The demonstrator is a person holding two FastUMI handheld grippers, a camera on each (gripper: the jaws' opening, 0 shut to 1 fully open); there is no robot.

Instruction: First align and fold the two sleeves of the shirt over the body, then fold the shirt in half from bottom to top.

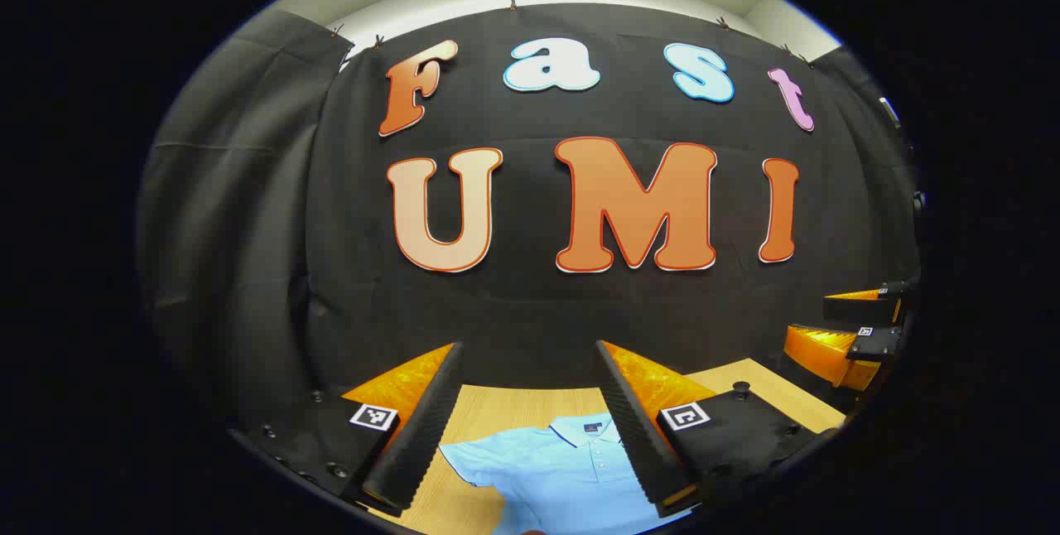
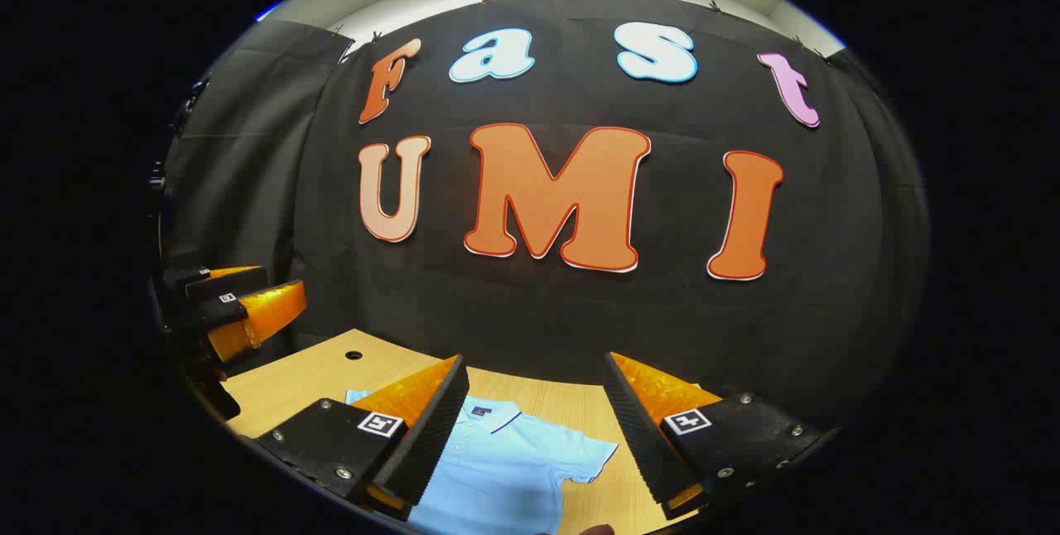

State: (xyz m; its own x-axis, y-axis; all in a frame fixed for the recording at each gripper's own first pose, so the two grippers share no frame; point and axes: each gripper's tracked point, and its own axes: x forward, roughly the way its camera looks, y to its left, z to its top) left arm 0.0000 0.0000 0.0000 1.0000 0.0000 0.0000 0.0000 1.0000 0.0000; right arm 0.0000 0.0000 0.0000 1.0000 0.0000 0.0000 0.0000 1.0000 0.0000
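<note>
A light blue polo shirt (image 1: 563, 473) lies flat on the wooden table (image 1: 489, 407), collar toward the booth wall, sleeves spread out to the sides. My left gripper (image 1: 530, 423) hangs open above the shirt with nothing between its fingers. The right gripper view shows the same shirt (image 2: 505, 473) on the table (image 2: 315, 378), one short sleeve (image 2: 592, 456) pointing right. My right gripper (image 2: 534, 427) is open too, held above the shirt. Each gripper appears at the edge of the other's view: the right one (image 1: 853, 328) and the left one (image 2: 236, 307).
The black cloth wall stands close behind the table's far edge. A small round hole (image 2: 354, 355) sits in the tabletop near its far left corner. Bare wood surrounds the shirt on both sides.
</note>
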